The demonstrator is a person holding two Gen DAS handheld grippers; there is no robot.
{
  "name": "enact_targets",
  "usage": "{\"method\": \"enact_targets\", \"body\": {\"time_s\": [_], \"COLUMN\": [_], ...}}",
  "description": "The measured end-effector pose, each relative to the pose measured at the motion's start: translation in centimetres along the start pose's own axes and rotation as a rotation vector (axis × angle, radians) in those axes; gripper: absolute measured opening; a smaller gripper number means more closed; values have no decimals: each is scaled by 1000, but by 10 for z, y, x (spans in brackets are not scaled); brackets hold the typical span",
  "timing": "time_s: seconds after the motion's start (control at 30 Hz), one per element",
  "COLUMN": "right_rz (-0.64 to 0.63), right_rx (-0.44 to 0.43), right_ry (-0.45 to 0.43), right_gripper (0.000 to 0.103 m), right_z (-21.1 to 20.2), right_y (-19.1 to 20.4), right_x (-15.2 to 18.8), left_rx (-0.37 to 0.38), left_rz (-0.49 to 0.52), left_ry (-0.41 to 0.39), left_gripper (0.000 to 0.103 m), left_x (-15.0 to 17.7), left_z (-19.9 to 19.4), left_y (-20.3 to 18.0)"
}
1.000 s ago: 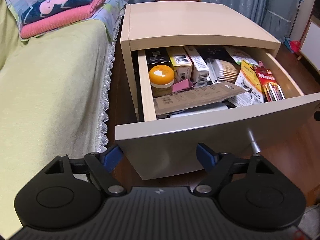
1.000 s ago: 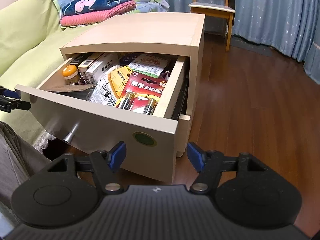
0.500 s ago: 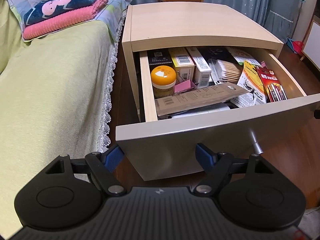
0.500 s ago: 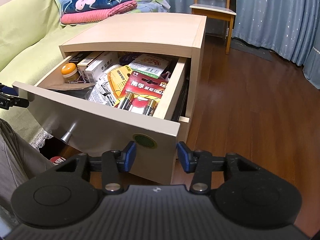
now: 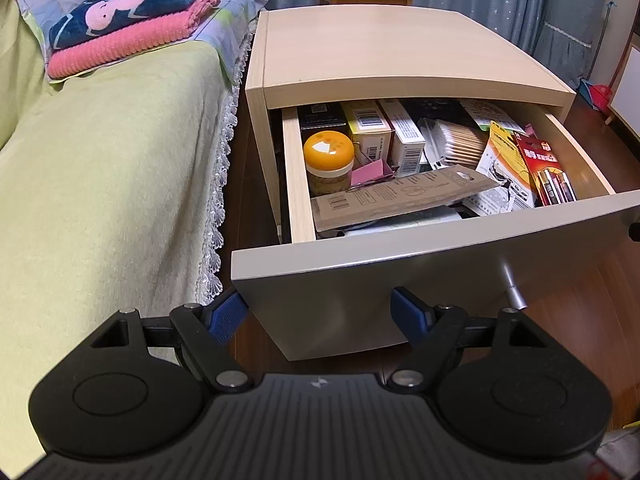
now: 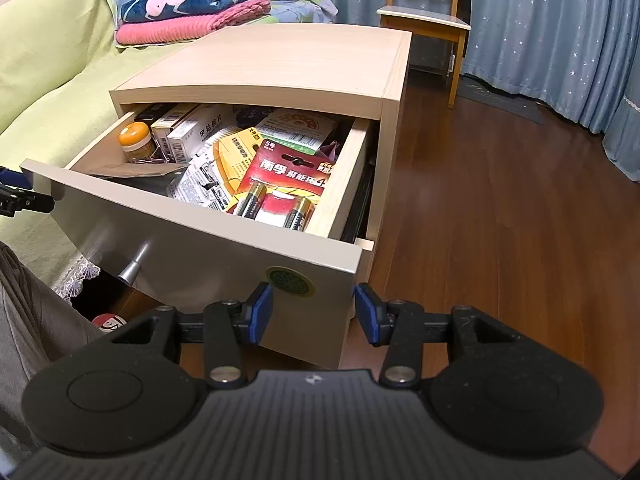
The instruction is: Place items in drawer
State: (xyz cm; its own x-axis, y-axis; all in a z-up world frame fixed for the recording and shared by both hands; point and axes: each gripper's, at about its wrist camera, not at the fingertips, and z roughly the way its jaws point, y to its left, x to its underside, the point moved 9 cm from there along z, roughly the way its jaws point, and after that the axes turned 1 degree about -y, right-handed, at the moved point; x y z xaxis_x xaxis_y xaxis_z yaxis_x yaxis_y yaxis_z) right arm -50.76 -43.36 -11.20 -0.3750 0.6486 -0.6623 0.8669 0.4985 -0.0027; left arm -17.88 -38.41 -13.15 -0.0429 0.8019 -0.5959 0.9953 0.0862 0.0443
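The nightstand's drawer (image 5: 400, 272) stands pulled out and is packed with things. Inside lie an orange-lidded jar (image 5: 328, 152), a brown cardboard pack (image 5: 400, 196), several boxes, cotton swabs and a red battery pack (image 5: 548, 172). My left gripper (image 5: 318, 312) is open and empty, just short of the drawer front's left end. My right gripper (image 6: 314, 310) is open too, narrower, holding nothing, at the front's right corner (image 6: 320, 272). The battery pack (image 6: 284, 184) lies on top at the drawer's right side. A metal knob (image 6: 134, 266) sticks out of the front.
A bed with a green cover (image 5: 100, 180) runs along the nightstand's left, with folded blankets (image 5: 128, 20) at its head. A wooden chair (image 6: 424, 20) stands behind. Dark wood floor (image 6: 500, 200) spreads to the right. A person's grey trouser leg (image 6: 32, 320) is at lower left.
My right gripper's fingers have drawn closer together, and it has come nearer the drawer's front right corner. The left gripper has shifted only slightly; the drawer and its contents stay put.
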Motion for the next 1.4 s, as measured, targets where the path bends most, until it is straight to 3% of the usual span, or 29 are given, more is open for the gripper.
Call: {"method": "enact_targets", "body": {"time_s": [1.4], "right_rz": [21], "right_rx": [14], "right_ry": [-20], "right_gripper": [42], "right_z": [17], "right_y": [-6], "right_x": [-16], "left_rx": [-28], "left_rz": [-24], "left_ry": [-12], "left_gripper": [79], "left_x": [2], "left_z": [1], "left_y": [1]}}
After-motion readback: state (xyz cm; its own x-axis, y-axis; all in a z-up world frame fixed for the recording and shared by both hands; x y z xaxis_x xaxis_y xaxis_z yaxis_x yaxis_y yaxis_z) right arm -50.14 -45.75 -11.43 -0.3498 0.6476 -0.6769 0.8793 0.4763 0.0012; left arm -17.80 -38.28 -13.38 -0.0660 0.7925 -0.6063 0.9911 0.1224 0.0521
